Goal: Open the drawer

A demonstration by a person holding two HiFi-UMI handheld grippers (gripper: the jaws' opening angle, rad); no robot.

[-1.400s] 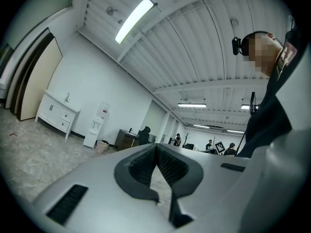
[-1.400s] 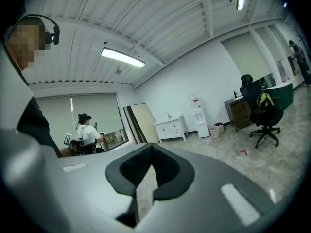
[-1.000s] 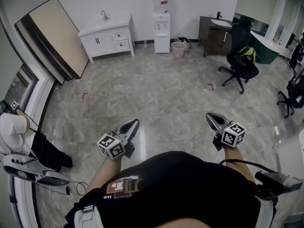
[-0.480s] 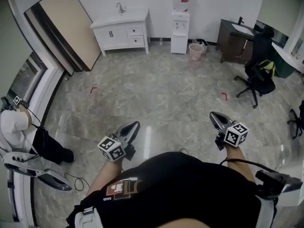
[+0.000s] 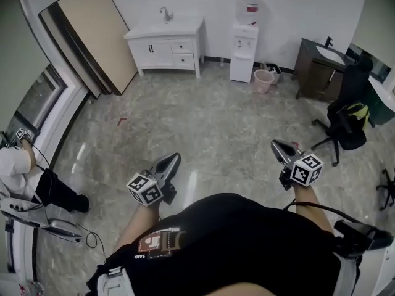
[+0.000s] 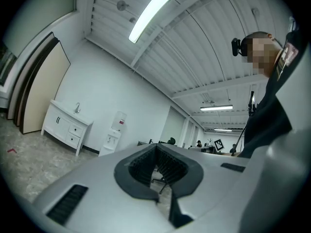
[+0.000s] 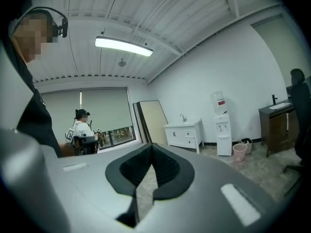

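1. The white cabinet (image 5: 165, 45) with the drawers (image 5: 183, 52) stands at the far wall, well apart from both grippers. All drawers look closed.
2. The left gripper (image 5: 174, 158) has its jaws pressed together, with nothing between them.
3. The right gripper (image 5: 275, 144) is the same: jaws closed and empty.
4. I judge that nothing of the task is done yet. Reaching the cabinet, taking hold of a drawer and pulling it all remain.

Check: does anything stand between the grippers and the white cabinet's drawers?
Nothing visible does. Bare floor runs from the left gripper and right gripper to the white cabinet; the leaning board and water dispenser flank it, off the line.
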